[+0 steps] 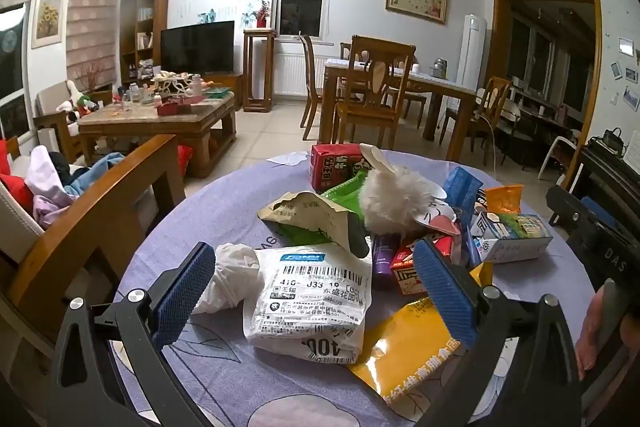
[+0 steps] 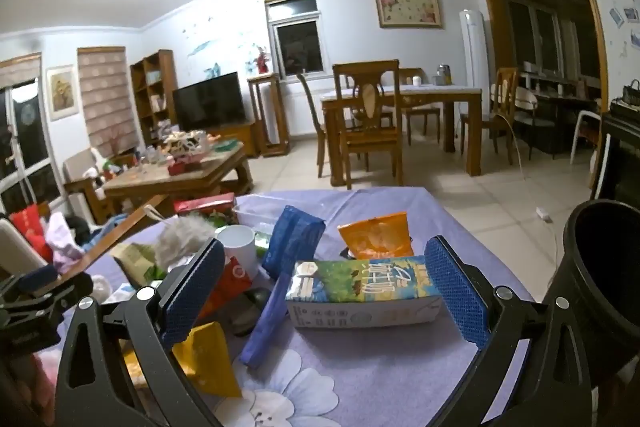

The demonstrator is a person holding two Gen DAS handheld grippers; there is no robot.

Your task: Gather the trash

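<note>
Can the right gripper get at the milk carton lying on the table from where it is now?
Probably yes. The right gripper is open, and the milk carton lies on its side straight ahead between the fingers. Nothing sits on it; a blue packet leans beside its left end.

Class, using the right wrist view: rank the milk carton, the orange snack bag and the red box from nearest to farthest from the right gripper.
From the right gripper:
1. Milk carton, lying between the open fingers, untouched.
2. Orange snack bag, just behind the carton, mid-table.
3. Red box, at the table's far left edge.
</note>
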